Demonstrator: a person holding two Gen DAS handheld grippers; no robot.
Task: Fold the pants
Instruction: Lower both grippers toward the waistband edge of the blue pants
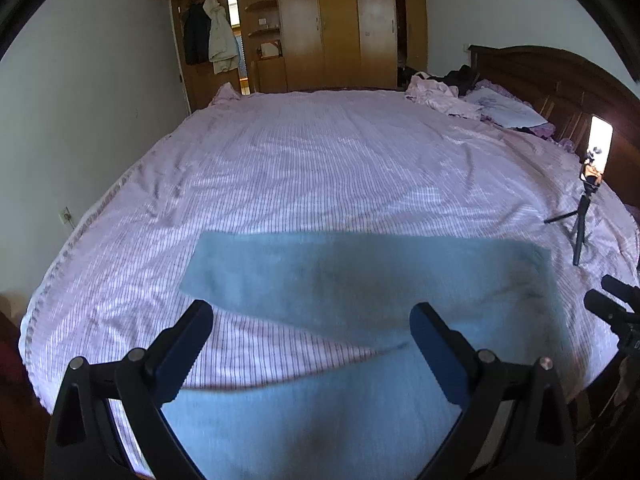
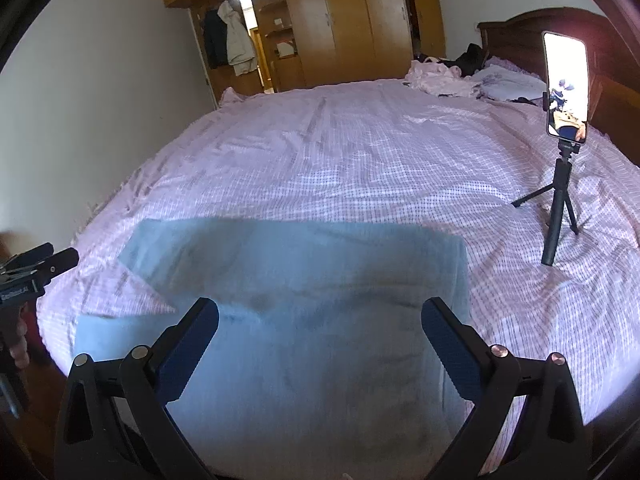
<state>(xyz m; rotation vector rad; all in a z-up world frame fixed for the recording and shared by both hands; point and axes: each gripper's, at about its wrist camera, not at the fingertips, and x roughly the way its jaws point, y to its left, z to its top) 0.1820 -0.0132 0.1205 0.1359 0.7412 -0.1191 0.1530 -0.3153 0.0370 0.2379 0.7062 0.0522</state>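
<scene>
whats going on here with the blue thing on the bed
A person holds a claw in each hand over a pair of light blue pants spread flat on a bed with a pink checked cover. The left claw and the right claw are both open and hold nothing, poised above the near part of the pants. One leg stretches off to the left. A phone on a small tripod stands on the bed to the right.

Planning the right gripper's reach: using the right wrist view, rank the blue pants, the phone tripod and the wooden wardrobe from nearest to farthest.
1. Blue pants, directly under the right gripper.
2. Phone tripod, standing on the bed to the right.
3. Wooden wardrobe, against the far wall.
</scene>
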